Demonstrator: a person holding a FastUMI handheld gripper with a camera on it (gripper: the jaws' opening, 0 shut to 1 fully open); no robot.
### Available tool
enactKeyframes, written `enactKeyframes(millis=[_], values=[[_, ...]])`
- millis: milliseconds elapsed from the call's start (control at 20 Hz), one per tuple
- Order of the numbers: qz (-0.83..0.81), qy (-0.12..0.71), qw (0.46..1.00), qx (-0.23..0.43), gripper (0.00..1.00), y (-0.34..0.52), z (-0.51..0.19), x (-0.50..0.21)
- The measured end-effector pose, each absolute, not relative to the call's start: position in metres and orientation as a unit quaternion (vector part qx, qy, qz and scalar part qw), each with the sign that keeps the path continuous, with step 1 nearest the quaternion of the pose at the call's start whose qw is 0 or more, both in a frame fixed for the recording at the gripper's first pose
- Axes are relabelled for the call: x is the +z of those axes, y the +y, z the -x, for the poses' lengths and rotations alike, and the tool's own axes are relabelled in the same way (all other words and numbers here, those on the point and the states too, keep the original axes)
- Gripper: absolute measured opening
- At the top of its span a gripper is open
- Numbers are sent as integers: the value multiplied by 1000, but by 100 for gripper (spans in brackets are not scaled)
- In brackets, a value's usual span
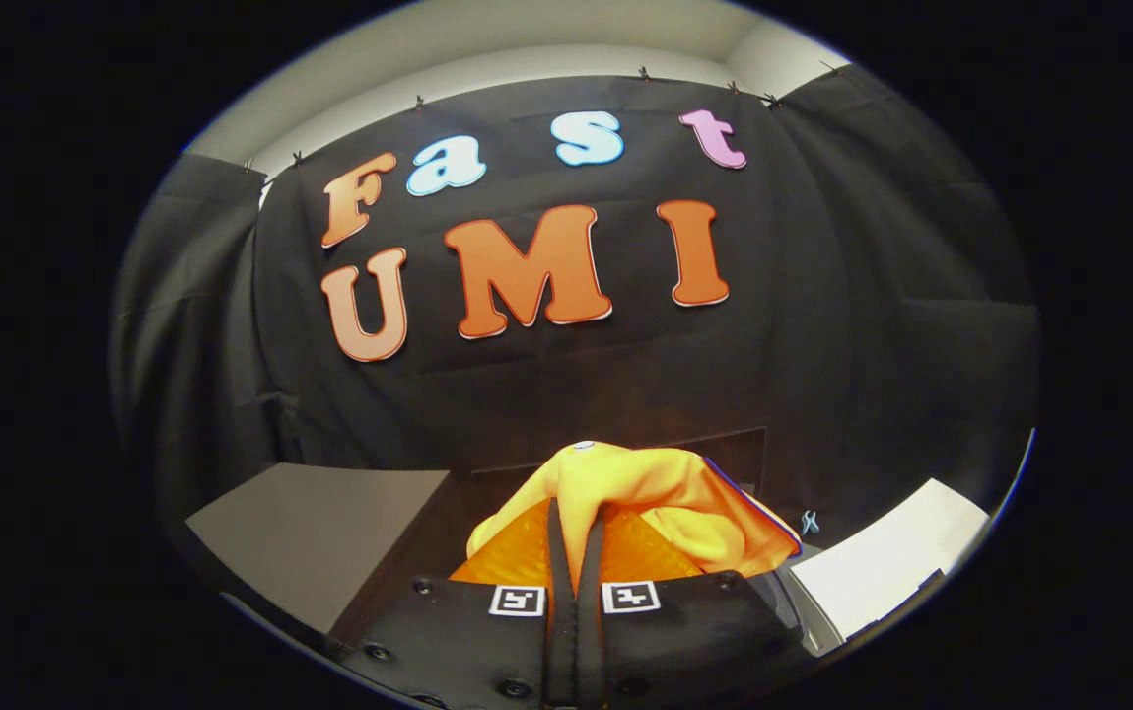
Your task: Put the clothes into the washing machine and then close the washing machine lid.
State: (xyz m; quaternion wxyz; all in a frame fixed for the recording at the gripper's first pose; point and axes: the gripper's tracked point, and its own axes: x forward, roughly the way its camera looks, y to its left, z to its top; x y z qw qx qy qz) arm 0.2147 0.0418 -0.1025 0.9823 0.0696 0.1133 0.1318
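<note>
Grey slab (319, 528) lay beyond and left; white surface (886, 572) to the right. Yellow garment (645, 488) hung bunched over the fingertips, lifted clear. Gripper (576, 552) fingers were nearly together, pinching a fold. Risk: thin pinch could slip, dropping cloth short of the washer.
</note>
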Motion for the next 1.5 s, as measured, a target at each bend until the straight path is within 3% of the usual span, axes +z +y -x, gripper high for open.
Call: enactKeyframes(millis=[750,1150,1500], values=[[-7,295,942,161,8,46,-306,-310],[-13,430,892,141,8,37,-290,-426],[-14,506,855,116,8,36,-283,-480]])
